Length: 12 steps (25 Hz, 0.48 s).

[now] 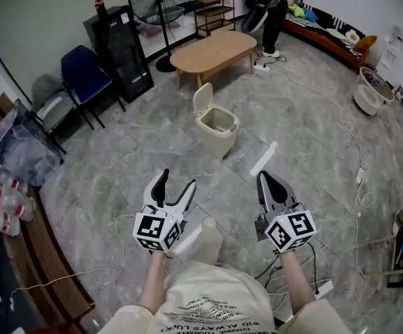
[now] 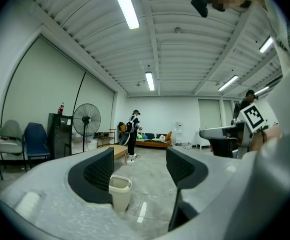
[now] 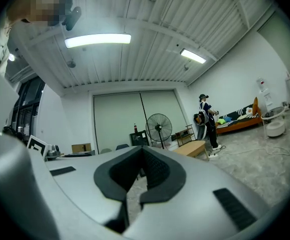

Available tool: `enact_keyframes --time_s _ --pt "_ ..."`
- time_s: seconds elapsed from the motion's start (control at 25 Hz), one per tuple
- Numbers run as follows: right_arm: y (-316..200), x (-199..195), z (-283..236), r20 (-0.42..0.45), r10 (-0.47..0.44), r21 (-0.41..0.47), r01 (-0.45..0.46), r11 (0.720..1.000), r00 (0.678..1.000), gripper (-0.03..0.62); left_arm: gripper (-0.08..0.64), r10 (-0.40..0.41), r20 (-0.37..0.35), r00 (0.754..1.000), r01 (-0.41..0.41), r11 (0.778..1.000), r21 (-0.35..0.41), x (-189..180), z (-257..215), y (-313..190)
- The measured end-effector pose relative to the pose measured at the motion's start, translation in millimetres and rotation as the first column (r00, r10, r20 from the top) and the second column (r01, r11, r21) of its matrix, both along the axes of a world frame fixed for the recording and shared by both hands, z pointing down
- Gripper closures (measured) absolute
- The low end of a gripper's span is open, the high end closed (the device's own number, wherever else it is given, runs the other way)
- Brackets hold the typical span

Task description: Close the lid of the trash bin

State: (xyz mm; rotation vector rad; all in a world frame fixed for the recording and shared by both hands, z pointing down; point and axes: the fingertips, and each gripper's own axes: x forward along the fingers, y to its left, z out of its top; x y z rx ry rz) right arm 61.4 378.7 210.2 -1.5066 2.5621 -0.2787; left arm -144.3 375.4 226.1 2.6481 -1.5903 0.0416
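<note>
From the head view, the trash bin stands on the floor straight ahead of me and well apart from both tools, roughly on the line between them. Its lid is upright at the bin's far-left edge, its inner face turned toward the open mouth, so I judge it must be tipped over to the right and down. My left tool has its jaws spread wide with nothing in them. My right tool has its jaws together, empty. In the left gripper view, the bin shows low in the gap between the spread jaws, hard by the left one and far off, so this tool already points almost at it and sits on the lid's side. In the right gripper view, the jaws meet at their tips and hold nothing, and the bin does not show. I take the left tool as the better placed.
</note>
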Motion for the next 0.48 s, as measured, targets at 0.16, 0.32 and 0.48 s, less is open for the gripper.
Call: enact_keyframes --time_s 0.16,0.32,0.48 --pt "-31.4 2.2 6.4 -0.008 0.009 -0.02 -0.009 1.0 1.0 0.588 0.247 -0.012 -0.021 1.0 0.012 1.0 -0.024 -4.4 10.3 -33.4" --pt "-72.5 3.2 12.7 -0.026 0.01 -0.034 -0.011 0.999 1.0 0.588 0.247 -0.007 -0.039 0.999 0.005 0.999 -0.051 -0.8 21.3 -75.9" --pt "-123.5 -2.2 16.3 -0.036 0.015 -0.053 -0.017 0.998 0.999 0.588 0.247 0.001 -0.019 1.0 -0.003 0.997 -0.081 -2.5 30.7 -124.6"
